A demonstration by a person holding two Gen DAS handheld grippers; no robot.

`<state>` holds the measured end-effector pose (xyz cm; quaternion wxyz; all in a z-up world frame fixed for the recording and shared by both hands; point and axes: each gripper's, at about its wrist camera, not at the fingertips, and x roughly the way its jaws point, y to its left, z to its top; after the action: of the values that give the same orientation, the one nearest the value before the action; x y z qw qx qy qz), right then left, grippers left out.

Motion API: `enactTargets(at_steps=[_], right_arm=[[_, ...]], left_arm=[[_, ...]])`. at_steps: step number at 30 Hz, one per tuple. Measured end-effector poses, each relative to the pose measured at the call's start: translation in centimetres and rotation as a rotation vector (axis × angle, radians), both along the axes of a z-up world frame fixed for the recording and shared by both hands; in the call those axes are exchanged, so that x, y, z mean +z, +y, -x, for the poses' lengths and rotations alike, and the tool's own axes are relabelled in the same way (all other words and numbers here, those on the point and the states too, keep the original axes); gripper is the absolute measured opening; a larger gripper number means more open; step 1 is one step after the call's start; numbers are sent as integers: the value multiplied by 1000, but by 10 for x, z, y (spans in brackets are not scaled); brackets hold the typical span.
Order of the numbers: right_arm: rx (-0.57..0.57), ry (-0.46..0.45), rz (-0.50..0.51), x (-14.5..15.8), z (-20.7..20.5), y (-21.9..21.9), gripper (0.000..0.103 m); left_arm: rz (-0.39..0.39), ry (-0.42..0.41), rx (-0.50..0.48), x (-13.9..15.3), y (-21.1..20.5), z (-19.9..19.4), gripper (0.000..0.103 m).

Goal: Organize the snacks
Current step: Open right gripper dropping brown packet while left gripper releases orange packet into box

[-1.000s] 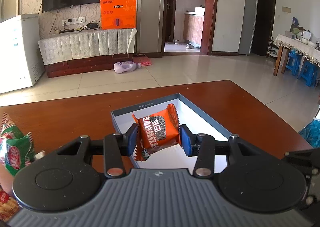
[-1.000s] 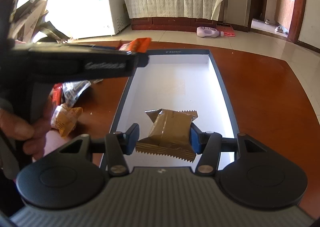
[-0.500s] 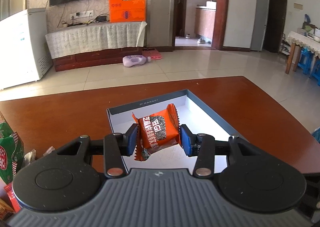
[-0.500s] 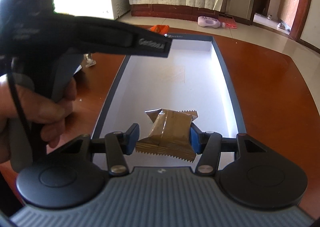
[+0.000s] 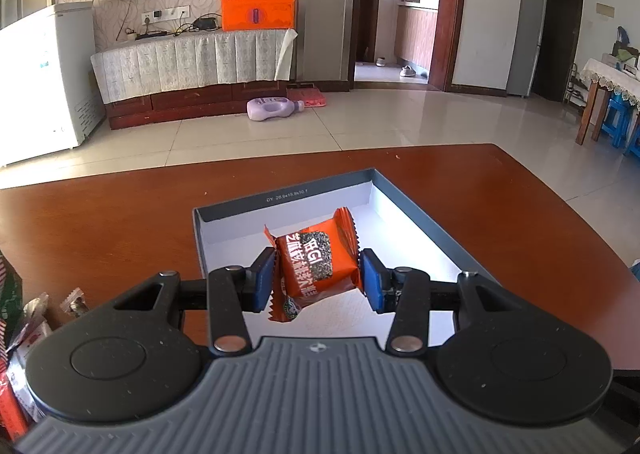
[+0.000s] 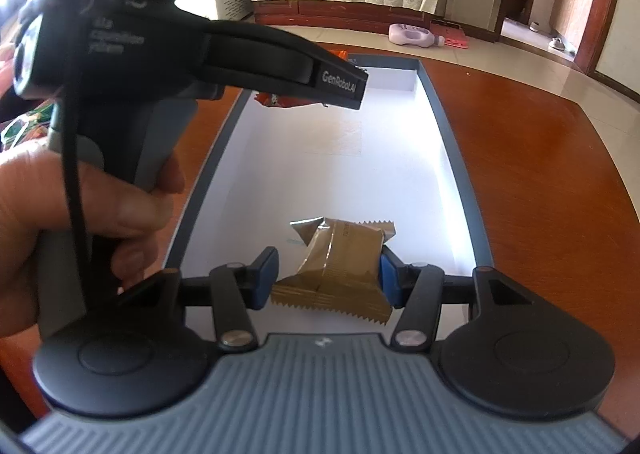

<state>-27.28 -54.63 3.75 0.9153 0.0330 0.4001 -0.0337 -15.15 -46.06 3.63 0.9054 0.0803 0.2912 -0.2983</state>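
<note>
while both grippers are hanging over the same box, the biggest change of the last second is showing at the right gripper (image 6: 326,278): its jaws are now standing a little wider than the tan snack packet (image 6: 340,268), with a gap opening at the left pad where a second ago both pads were pinching it. that is reading as a release, so this packet is probably being left at the near end of the box (image 6: 460,158), although whether it is already lying on the white floor cannot be told.

further in, the left gripper (image 5: 318,278) is still clamping the orange snack packet (image 5: 316,264) between its blue pads, jaws closed on its sides. compared with a second ago it is travelling deeper over the box (image 5: 424,222), with more of the white floor and the far wall now showing around the packet, so a drop toward the far end is looking like the next step.

the right wrist view is showing the person's hand (image 6: 80,230) gripping the left tool's handle, and only a sliver of the orange packet under that tool. the left wrist view is showing what the right one is hiding: the loose snack pile (image 5: 24,334) waiting at the near left of the wooden table (image 5: 120,222), which suggests the sorting is far from finished.
</note>
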Motion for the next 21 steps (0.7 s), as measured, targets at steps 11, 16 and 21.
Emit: enactTargets(at_steps=[11,16,21], right_arm=[[-27,11,13,-4,-6,1,56],[-39,19,32,-4,-8,2,57],[-19,16,48,-1,-5,7,67]], left_arm=[[-42,11,24,-12,-10,-13,58],[-53,-10,23,-15,-6,-15,78],[-53,-59,7,-13,5,-6,87]])
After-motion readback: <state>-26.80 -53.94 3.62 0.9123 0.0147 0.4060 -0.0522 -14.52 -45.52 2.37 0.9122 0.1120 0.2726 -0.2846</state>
